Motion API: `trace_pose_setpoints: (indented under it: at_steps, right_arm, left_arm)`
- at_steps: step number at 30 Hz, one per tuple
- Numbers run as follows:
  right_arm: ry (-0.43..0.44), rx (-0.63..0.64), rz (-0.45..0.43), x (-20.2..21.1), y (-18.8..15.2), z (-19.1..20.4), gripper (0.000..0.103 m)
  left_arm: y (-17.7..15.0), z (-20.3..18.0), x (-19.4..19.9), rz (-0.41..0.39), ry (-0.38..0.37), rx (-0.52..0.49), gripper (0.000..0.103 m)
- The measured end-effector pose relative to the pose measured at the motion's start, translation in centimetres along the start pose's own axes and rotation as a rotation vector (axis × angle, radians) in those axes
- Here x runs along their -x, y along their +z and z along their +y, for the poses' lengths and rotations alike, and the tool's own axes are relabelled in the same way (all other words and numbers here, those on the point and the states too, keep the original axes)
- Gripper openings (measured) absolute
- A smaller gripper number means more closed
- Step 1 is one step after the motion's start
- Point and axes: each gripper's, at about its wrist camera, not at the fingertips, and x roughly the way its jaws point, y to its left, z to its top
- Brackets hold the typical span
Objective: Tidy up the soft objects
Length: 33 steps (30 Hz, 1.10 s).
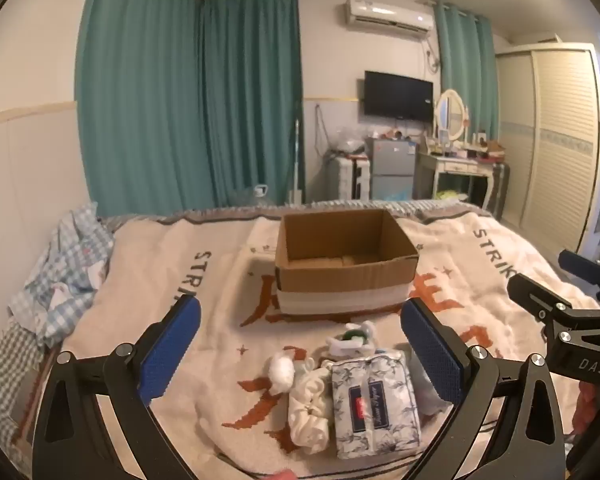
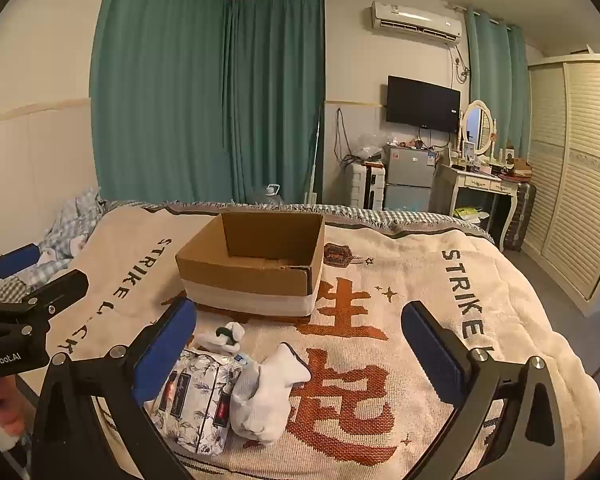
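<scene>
Soft objects: tissue pack (image 1: 374, 400), cream cloth (image 1: 310, 412), white sock (image 2: 266, 392) clustered near bed's near edge, outside empty cardboard box (image 1: 344, 258) mid-blanket (image 2: 500, 320). Left gripper (image 1: 300, 360), right gripper (image 2: 300, 356) both spread wide, empty, poised for pickup.

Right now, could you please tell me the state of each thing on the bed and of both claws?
Cardboard box: open-topped, upright, empty.
Floral tissue pack: lying flat, outside the box.
White sock: bunched beside the pack.
Cream cloth: crumpled.
White cotton ball: loose on the blanket.
Left claw: open, holding nothing.
Right claw: open, holding nothing.
</scene>
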Motion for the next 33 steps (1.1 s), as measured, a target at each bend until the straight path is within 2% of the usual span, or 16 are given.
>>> trace_pose_setpoints:
  at_steps: [17,33]
  right_arm:
    - [-0.003,0.009,0.01,-0.3,-0.8,0.0,0.103]
    - [-0.006,0.018,0.018,-0.8,-0.8,0.0,0.103]
  left_arm:
    - [-0.3,-0.7,-0.1,-0.022,0.0,0.0,0.103]
    - [-0.5,-0.6,-0.2,-0.01,0.0,-0.007,0.103]
